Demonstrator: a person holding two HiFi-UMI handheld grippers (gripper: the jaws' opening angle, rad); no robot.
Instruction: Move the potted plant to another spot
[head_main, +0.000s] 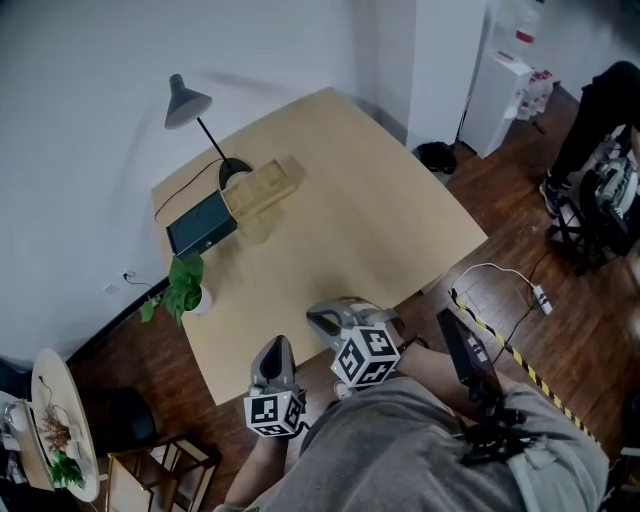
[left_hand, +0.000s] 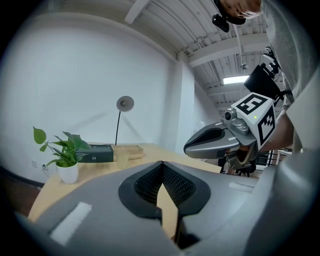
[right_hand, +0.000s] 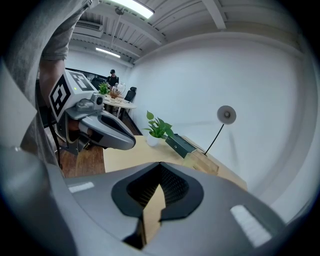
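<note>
Both grippers hang at the bottom centre of the head view, near the closest edge of the surface (head_main: 380, 200). The left gripper (head_main: 277, 347) is closed and empty, and so is the right gripper (head_main: 322, 318) (tips meeting, nothing pinched). The potted plant (head_main: 184, 284) stands at the surface's left corner, left of centre in the frame. It is near a dark box (head_main: 202, 224) and well apart from both grippers.
</note>
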